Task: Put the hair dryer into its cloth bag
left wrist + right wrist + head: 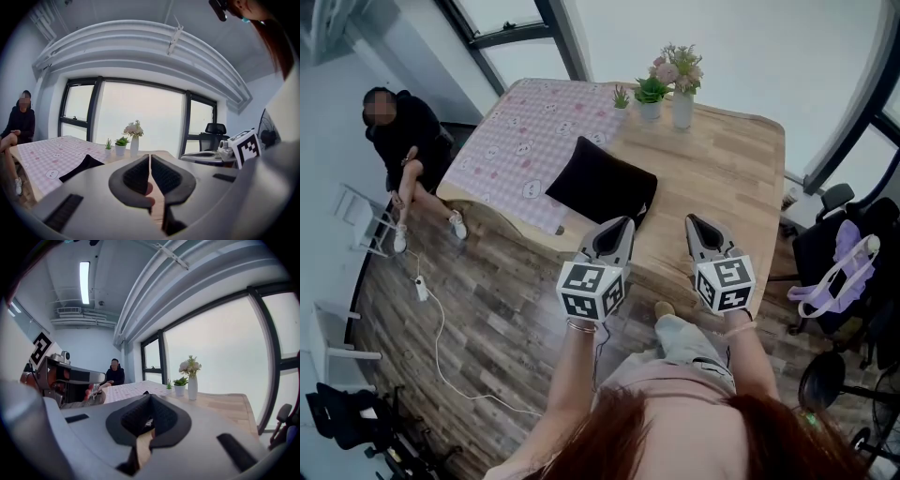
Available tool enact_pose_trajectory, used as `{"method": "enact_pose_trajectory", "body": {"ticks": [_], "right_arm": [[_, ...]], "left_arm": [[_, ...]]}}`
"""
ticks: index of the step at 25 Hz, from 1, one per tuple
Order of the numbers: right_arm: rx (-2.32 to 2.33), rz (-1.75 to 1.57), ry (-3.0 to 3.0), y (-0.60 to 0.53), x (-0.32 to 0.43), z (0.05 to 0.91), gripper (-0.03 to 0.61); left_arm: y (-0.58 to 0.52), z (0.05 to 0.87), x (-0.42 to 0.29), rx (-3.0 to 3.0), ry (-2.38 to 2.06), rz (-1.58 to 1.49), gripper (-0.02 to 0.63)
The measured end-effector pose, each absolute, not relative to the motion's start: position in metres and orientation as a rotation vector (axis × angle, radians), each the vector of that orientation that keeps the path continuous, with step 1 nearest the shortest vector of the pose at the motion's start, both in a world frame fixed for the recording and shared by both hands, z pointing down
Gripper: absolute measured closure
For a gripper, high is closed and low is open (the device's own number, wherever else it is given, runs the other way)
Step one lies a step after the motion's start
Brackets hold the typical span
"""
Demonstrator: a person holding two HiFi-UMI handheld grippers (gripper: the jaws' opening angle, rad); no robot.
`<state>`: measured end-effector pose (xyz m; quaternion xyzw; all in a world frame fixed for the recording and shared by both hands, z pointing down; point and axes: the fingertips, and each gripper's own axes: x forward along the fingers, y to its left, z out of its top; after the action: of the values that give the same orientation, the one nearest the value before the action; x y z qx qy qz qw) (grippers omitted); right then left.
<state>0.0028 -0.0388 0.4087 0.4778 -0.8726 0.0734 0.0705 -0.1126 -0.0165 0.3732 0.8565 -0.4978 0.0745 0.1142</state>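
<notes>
A black cloth bag (600,183) lies flat on the wooden table (722,178), half over the pink checked cloth (525,141). No hair dryer shows in any view. My left gripper (624,223) is held over the table's near edge, just short of the bag's right corner, jaws shut and empty. My right gripper (692,221) hangs beside it to the right, also shut with nothing in it. The left gripper view has its closed jaws (150,156) pointing across the table, with the bag (80,167) low on the left. The right gripper (150,396) shows the same closed stance.
A white vase of flowers (682,94) and two small potted plants (651,94) stand at the table's far side. A person (403,141) sits left of the table. A dark office chair with a purple bag (839,272) is at right. A white cable (441,347) crosses the floor.
</notes>
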Motion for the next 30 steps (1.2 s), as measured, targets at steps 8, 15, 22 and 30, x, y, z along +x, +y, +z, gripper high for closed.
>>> {"method": "enact_pose_trajectory", "body": {"ticks": [8,15,22,30], "right_arm": [[1.452,0.150,-2.649,-0.006,0.004,0.387,0.578],[1.467,0.114,-2.654,0.018,0.008,0.374,0.578],[1.481,0.060,-2.663,0.036,0.009,0.358,0.578],[1.496,0.025,-2.665,0.054,0.011,0.348,0.578]], "left_arm": [[0.016,0.361,-0.113,2.529,-1.490,0.191,0.594],[0.036,0.350,-0.115,2.546,-1.528,0.185,0.594],[0.053,0.337,-0.118,2.565,-1.565,0.178,0.594],[0.069,0.324,-0.118,2.586,-1.593,0.165,0.594]]}}
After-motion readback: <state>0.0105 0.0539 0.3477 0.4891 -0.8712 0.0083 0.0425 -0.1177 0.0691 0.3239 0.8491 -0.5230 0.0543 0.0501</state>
